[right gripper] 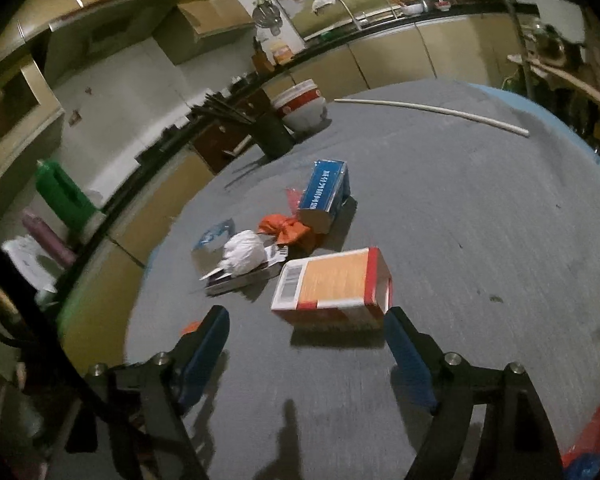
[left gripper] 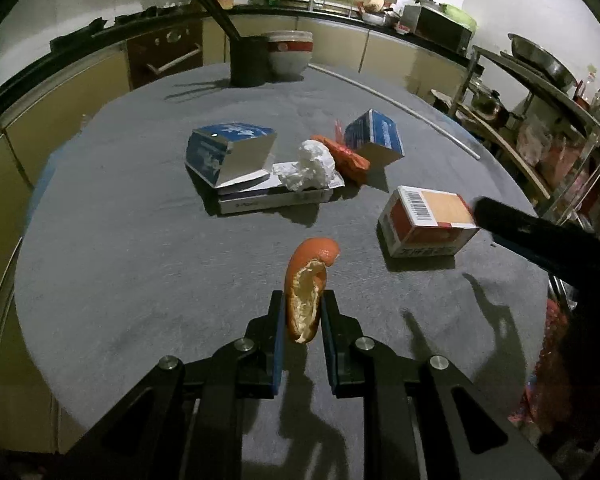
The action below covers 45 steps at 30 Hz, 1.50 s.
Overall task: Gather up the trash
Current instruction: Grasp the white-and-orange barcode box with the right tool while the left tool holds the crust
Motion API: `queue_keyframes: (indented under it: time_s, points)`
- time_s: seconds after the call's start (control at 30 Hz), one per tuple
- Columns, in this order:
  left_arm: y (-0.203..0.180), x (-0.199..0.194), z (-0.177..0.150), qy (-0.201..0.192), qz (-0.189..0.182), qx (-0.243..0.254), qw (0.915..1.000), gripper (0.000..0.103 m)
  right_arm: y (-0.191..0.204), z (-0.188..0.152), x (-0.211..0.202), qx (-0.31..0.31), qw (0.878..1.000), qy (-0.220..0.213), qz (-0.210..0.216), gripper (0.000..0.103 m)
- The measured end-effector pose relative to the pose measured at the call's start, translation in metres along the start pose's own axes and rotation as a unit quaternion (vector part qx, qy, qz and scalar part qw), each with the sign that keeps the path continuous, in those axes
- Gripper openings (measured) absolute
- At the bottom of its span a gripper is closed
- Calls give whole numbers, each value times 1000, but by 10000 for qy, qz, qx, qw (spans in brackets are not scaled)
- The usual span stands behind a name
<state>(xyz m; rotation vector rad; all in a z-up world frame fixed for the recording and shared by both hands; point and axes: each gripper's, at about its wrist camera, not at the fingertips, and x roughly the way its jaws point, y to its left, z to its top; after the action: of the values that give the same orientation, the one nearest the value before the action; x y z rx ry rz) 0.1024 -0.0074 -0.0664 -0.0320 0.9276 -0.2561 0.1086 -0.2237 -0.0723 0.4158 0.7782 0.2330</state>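
My left gripper [left gripper: 303,300] is shut on a piece of orange peel [left gripper: 306,288], held above the grey table [left gripper: 140,240]. Further out lie a red and tan box [left gripper: 428,226], a crumpled white tissue [left gripper: 312,164], an orange wrapper [left gripper: 350,156], a blue box [left gripper: 374,136] and an opened blue and silver carton [left gripper: 230,152] on a flat white box. My right gripper [right gripper: 306,320] stands open, its blue pads [right gripper: 208,338] wide apart just short of the red and tan box [right gripper: 334,284]. One dark finger of it [left gripper: 540,236] enters the left wrist view from the right.
A dark holder with chopsticks [left gripper: 248,60] and stacked bowls [left gripper: 290,54] stand at the table's far side. A thin white rod [right gripper: 432,114] lies near the far edge. Kitchen counters and cabinets ring the table; a cluttered metal shelf [left gripper: 540,92] stands to the right.
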Motion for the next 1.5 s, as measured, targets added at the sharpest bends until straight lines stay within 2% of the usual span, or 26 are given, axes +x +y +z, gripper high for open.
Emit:
queue_keyframes:
  time_s: [0.23, 0.4, 0.53, 0.6, 0.67, 0.7, 0.77, 0.9, 0.97, 1.03, 1.27, 1.4, 1.5]
  points:
    - [1, -4, -2, -10, -74, -42, 10000, 18, 15, 2, 28, -203, 9985, -48, -510, 83]
    - [2, -7, -4, -30, -125, -19, 9999, 18, 14, 0, 38, -306, 9974, 116, -635, 86]
    - [6, -6, -4, -31, -133, -64, 9999, 18, -1, 1, 36, 12, 9997, 257, 5, 86]
    - [10, -5, -5, -18, -105, -113, 9999, 18, -7, 1, 33, 228, 9964, 383, 722, 86]
    - [15, -5, -4, -5, -81, -189, 9998, 18, -2, 0, 31, 145, 9884, 628, 1374, 86]
    - [17, -5, -4, -5, -71, -221, 9997, 18, 1, -1, 30, 68, 9854, 726, 1537, 86]
    - [21, -6, -4, -23, -32, -269, 9996, 18, 6, 1, 23, -152, 9876, 642, 1424, 86]
    - [22, -9, -4, -40, -49, -270, 9996, 18, 4, 11, 11, -505, 9955, 257, 762, 86]
    - [19, -10, -4, -38, -52, -239, 9997, 18, 6, 19, 10, -827, 9956, 92, 437, 86]
    - [17, -10, -4, -13, -85, -230, 9997, 18, 3, 31, 17, -987, 9944, 78, 358, 86]
    - [8, -8, -6, 83, -28, -123, 9999, 18, -7, 58, 61, -652, 9934, 446, 835, 86]
    - [8, -7, -7, 108, 65, -112, 9999, 18, -5, 49, 77, -595, 9900, 763, 1026, 86]
    - [8, -5, -6, 140, 131, -97, 9998, 18, -4, 38, 72, -712, 9866, 880, 1172, 86]
